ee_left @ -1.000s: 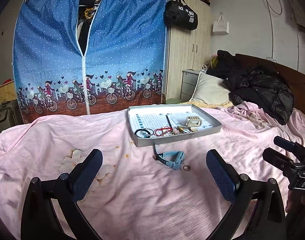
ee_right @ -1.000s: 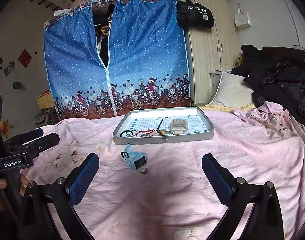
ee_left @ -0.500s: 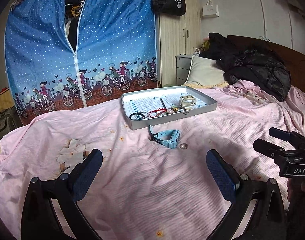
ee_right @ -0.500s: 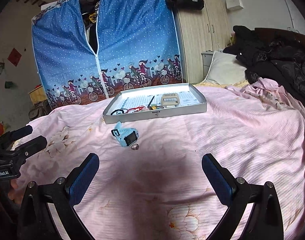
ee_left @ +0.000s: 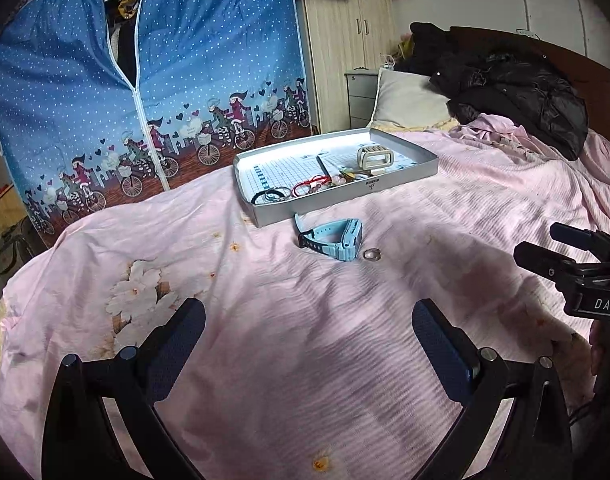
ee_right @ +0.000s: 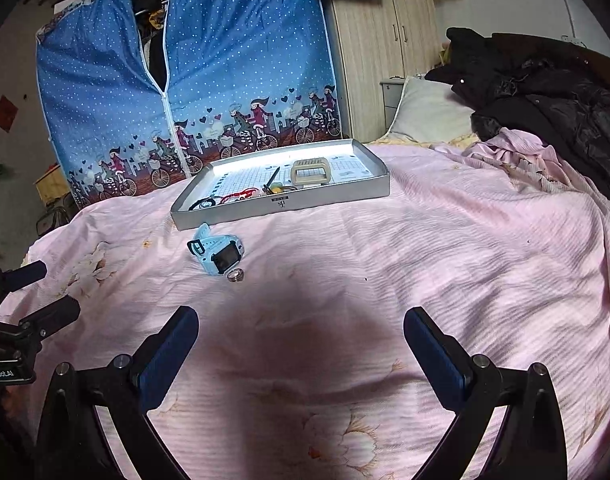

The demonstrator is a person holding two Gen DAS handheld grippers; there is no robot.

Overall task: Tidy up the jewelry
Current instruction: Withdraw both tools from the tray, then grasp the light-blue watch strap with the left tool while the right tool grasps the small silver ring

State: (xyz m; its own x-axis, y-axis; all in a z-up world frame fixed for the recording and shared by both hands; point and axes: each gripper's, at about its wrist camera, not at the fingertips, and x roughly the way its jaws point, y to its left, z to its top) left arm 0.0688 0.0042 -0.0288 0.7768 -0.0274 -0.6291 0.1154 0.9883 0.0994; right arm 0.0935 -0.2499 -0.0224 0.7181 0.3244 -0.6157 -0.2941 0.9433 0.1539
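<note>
Both claws spread wide, nothing between the pads, both hovering over the pink bedspread (ee_left: 305,360) at the bottom of their frames.

Left claw (ee_left: 308,344): blue pads apart, lower centre of the left wrist view. Right claw (ee_right: 301,350): same state, lower centre of the right wrist view. Each one also shows at the edge of the other's camera: the right at the right edge of the left view, the left at the left edge of the right view.

Task items:
- Light blue watch (ee_left: 337,238) lies on the bedspread, centre of frame, just in front of the tray's near wall, not touching it. Right view shows its dark face turned toward the camera (ee_right: 221,256).
- Small ring (ee_left: 372,255) on the bedspread just right of the watch; in the right view it sits right at the watch's lower edge (ee_right: 235,275), contact unclear.
- Grey tray (ee_left: 405,174), upper centre, shallow, with a grid-pattern liner. Inside along the near wall: black hair ties (ee_left: 267,197) at the left, red cord bracelet (ee_left: 311,184) next, a cluster of small pieces too small to tell, then a cream watch (ee_left: 375,157) standing on its band further back.

Background: blue fabric wardrobe (ee_left: 145,80) in the upper left, black jacket (ee_left: 513,88) piled on the bed in the upper right.
</note>
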